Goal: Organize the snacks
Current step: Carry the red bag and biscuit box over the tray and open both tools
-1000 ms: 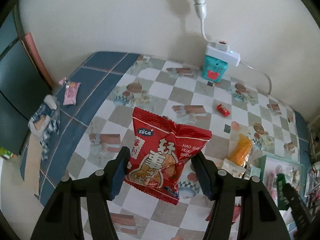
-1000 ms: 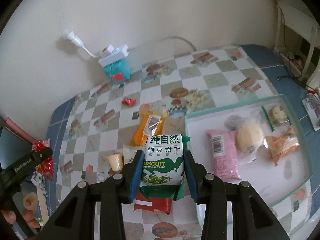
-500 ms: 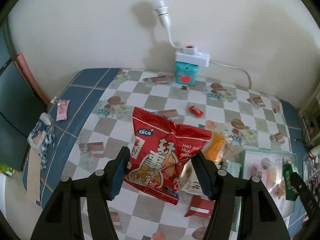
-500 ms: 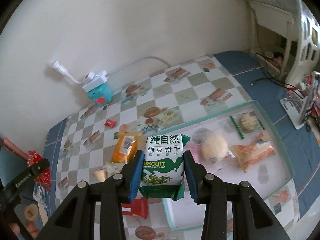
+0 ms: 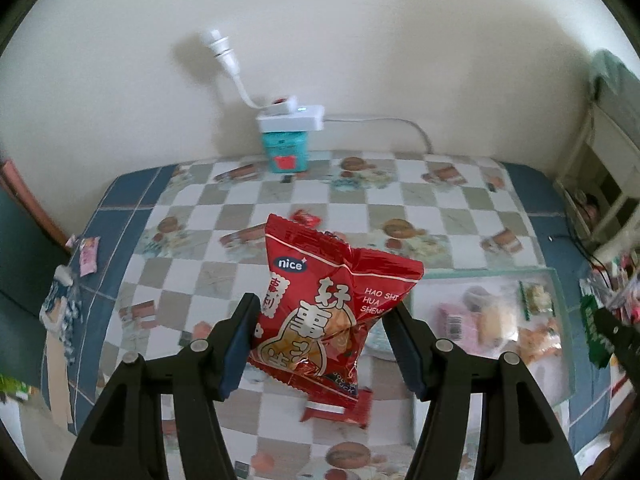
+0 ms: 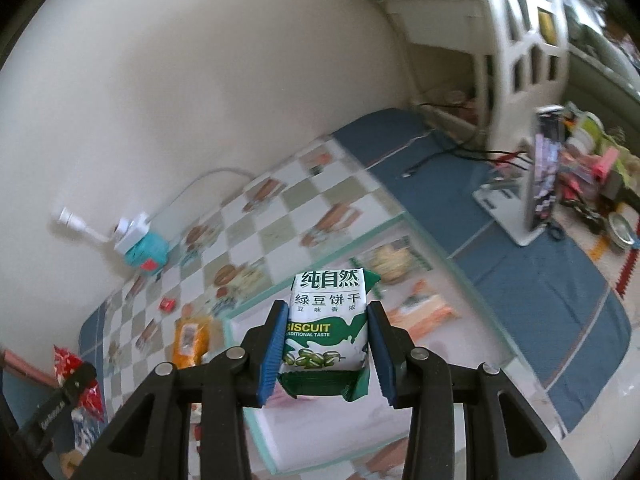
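Note:
My left gripper (image 5: 324,340) is shut on a red "nice" snack bag (image 5: 326,308), held above the checkered tablecloth (image 5: 248,216). To its right lies the mint-rimmed white tray (image 5: 560,284) with several wrapped snacks inside. My right gripper (image 6: 327,346) is shut on a green-and-white biscuit packet (image 6: 328,320), hanging over the near part of the tray (image 6: 260,432). The other gripper with the red bag (image 6: 66,364) shows at the lower left of the right wrist view. The right gripper's green packet (image 5: 592,328) peeks in at the right edge of the left wrist view.
A small red wrapper (image 5: 306,217), a red packet (image 5: 340,412) and an orange packet (image 6: 190,336) lie on the cloth. A teal box with a white power strip (image 5: 286,152) stands by the wall. A pink packet (image 5: 89,254) lies far left. A white stand (image 6: 528,184) and clutter sit right.
Both grippers have swung to the right with their packets and rolled; the tray now lies closer under the right gripper and fills more of the left wrist view. Neither grip has changed.

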The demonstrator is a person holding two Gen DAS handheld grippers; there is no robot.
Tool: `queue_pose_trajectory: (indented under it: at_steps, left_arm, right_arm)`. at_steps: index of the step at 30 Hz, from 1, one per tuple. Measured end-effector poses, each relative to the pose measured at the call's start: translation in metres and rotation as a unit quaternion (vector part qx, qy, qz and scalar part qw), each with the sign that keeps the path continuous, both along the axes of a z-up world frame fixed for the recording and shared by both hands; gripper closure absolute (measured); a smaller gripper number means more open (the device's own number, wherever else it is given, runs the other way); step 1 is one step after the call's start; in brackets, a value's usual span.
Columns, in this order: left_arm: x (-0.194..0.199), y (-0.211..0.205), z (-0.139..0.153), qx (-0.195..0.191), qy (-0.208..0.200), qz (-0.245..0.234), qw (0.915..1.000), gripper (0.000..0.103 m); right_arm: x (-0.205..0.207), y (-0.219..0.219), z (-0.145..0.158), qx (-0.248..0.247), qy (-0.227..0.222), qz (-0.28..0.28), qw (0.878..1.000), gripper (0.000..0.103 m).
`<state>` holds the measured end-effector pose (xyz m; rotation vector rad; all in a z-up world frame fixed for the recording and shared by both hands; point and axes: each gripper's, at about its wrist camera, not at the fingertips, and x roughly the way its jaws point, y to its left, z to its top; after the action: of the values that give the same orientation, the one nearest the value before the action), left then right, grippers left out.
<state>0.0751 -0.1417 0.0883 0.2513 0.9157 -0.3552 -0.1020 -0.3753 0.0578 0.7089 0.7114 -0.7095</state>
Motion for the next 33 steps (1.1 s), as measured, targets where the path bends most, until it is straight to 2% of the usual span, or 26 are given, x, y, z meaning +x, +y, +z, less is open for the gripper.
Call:
queue_pose_trajectory:
  at_steps: [9, 17, 23, 30, 33]
  left_arm:
    - [-0.041, -0.059, -0.01, 0.024, 0.002, -0.079, 0.9966, 0.038]
    - [-0.064, -0.084, -0.032, 0.046, 0.022, -0.112, 0.9924, 0.038]
    - [-0.073, -0.093, -0.057, 0.058, 0.054, -0.125, 0.989, 0.038]
    - [-0.076, -0.103, -0.1, 0.083, 0.115, -0.131, 0.9811, 0.038]
    - [-0.079, -0.107, -0.112, 0.093, 0.127, -0.135, 0.9783, 0.038]
  right_arm:
    - [-0.034, -0.024, -0.003, 0.004, 0.005, -0.037, 0.999, 0.061]
    - [-0.045, -0.028, -0.015, 0.018, 0.015, -0.041, 0.999, 0.061]
    - [-0.04, -0.029, -0.028, 0.031, 0.036, -0.035, 0.998, 0.061]
    - [-0.026, -0.032, -0.069, 0.072, 0.088, -0.019, 0.993, 0.061]
    - [-0.024, -0.031, -0.077, 0.078, 0.099, -0.016, 0.992, 0.061]
